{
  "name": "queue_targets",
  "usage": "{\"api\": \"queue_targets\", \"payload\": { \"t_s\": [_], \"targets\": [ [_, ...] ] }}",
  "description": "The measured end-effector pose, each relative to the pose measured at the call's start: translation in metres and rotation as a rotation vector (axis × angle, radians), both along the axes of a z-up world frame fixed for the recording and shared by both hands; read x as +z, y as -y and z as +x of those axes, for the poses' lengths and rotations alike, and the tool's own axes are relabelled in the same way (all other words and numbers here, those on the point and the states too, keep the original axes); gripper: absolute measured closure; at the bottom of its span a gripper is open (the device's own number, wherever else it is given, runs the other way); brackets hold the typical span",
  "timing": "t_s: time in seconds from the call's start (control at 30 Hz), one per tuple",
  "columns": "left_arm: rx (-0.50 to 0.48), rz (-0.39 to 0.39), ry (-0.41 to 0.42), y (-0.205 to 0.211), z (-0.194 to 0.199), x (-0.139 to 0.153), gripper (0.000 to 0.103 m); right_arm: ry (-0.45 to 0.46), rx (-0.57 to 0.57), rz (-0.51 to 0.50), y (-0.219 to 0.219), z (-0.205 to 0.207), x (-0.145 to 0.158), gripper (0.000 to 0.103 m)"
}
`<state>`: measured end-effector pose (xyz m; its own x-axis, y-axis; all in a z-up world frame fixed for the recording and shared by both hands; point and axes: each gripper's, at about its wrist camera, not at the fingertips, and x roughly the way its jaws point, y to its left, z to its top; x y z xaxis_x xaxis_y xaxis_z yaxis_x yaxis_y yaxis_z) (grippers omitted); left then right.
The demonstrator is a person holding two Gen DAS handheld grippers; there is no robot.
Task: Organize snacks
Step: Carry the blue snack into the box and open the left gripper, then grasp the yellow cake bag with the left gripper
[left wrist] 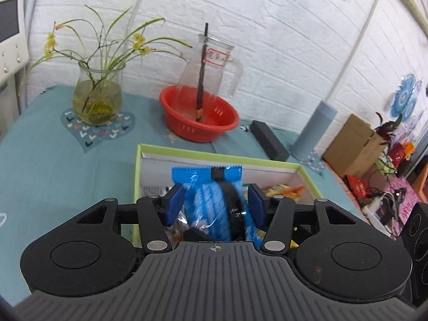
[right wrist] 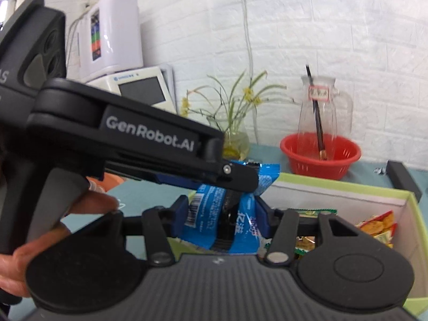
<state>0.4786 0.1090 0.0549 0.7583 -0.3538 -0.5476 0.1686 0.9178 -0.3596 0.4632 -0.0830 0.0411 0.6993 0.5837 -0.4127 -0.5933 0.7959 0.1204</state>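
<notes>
Left gripper [left wrist: 215, 204]: jaws partly closed, clamped on a packet [left wrist: 211, 200].
Packet: blue crinkled wrapper, black stripe, barcode, serrated top edge; held above the box [left wrist: 307, 171].
Right gripper [right wrist: 222, 215]: jaws gripped on a packet [right wrist: 206, 219] likewise.

It looked like a lived-in home room. A white brick-patterned wall [left wrist: 281, 26] stood behind a worktop [left wrist: 40, 165] under a teal cloth, which carried a glass vase of yellow flowers [left wrist: 97, 99], a red plastic basin [left wrist: 199, 117] and a labelled glass jug [left wrist: 211, 64], with cluttered cardboard boxes [left wrist: 353, 144] alongside.
</notes>
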Motion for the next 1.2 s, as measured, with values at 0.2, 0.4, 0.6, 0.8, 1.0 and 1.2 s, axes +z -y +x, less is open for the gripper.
{"api": "queue_targets", "payload": {
  "t_s": [0.2, 0.4, 0.6, 0.8, 1.0, 1.2],
  "targets": [
    [0.045, -0.034, 0.117, -0.008, -0.029, 0.023, 0.043, 0.078, -0.032, -0.01, 0.014, -0.016, 0.015, 0.022],
    [0.02, -0.026, 0.214, 0.0, -0.114, 0.06, 0.032, 0.197, -0.045, -0.008, 0.046, -0.071, 0.048, 0.009],
    [-0.138, -0.146, 0.16, 0.042, -0.181, 0.038, 0.028, 0.219, -0.162, -0.171, 0.122, -0.163, 0.04, 0.002],
    [-0.24, -0.198, -0.072, 0.111, -0.203, -0.03, 0.034, 0.006, -0.275, -0.115, 0.199, -0.225, -0.018, 0.002],
    [-0.181, -0.229, -0.228, 0.126, -0.2, -0.063, 0.038, -0.072, -0.161, -0.146, 0.187, -0.221, -0.06, 0.002],
    [-0.15, -0.203, -0.242, 0.119, -0.19, -0.06, 0.037, -0.158, -0.06, -0.208, 0.16, -0.191, -0.08, 0.021]
  ]
}}
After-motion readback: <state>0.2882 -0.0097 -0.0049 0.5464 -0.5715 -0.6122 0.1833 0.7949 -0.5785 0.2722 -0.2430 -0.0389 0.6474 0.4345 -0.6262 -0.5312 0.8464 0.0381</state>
